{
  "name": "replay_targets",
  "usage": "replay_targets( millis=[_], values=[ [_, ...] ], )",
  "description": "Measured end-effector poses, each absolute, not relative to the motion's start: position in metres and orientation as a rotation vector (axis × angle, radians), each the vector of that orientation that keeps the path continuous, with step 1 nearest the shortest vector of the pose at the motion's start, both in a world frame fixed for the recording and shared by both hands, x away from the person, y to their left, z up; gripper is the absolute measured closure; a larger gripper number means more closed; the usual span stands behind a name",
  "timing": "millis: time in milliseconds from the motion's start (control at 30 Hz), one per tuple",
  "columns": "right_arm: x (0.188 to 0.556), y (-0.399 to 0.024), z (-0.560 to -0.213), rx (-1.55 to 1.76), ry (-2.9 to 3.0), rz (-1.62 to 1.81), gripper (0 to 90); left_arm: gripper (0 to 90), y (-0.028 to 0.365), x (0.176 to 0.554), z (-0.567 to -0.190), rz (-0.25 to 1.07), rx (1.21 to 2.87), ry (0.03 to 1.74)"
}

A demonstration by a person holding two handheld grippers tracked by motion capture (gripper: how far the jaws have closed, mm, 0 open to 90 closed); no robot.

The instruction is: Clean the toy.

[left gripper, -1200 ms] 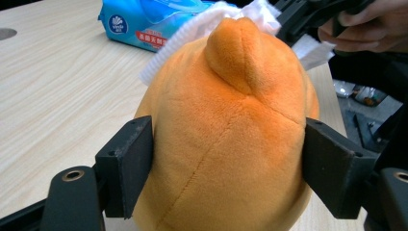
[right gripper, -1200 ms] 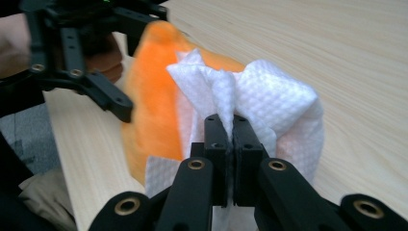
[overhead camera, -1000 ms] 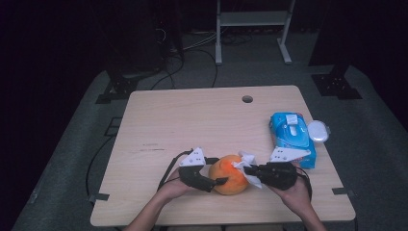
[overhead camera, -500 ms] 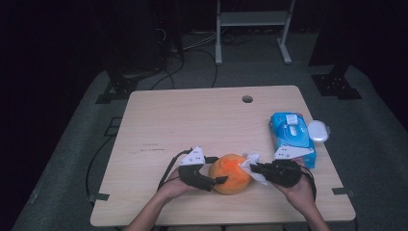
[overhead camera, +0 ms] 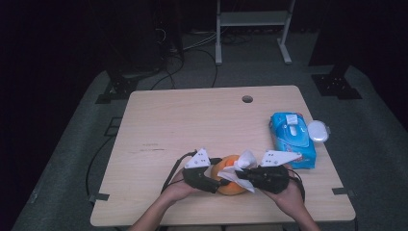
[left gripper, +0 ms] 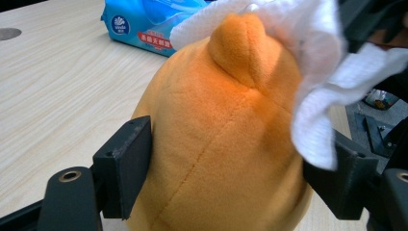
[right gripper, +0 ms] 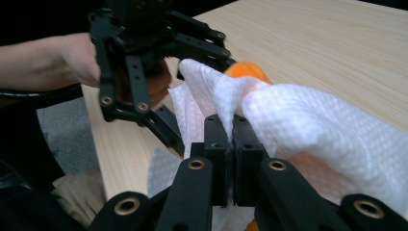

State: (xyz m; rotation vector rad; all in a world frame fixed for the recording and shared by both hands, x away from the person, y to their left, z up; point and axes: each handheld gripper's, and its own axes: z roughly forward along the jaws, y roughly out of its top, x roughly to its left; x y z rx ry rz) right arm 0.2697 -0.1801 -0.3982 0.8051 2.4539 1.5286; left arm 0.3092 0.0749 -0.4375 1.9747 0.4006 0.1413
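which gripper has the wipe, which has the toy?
The right gripper is pinched shut on the white wipe. The left gripper clamps the orange plush toy from both sides, jaws spread around its body.

An orange plush toy (overhead camera: 230, 182) sits on a pale wood-grain desk (overhead camera: 192, 125), draped with a white, faintly dimpled wipe (overhead camera: 241, 163). Both tongs are black, left (overhead camera: 211, 182) and right (overhead camera: 240, 177), each topped by a light grey plate. Nearby lies a bright blue wipes pack (overhead camera: 291, 137) with a white lid.
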Motion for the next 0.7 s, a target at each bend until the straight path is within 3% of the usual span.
replay_targets(
  millis=[300,500,700],
  values=[
    [0.273,-0.197,-0.396,0.893,2.362,1.439,86.4,21.7,0.072,0.306,-0.437,0.129,1.979,0.400],
    [0.265,-0.182,-0.385,0.811,2.362,1.457,85.3,21.0,0.064,0.300,-0.438,0.149,1.998,0.354],
    [0.269,-0.190,-0.391,0.847,2.376,1.440,86.2,6.9,0.068,0.304,-0.440,0.153,1.999,0.347]
  ],
)
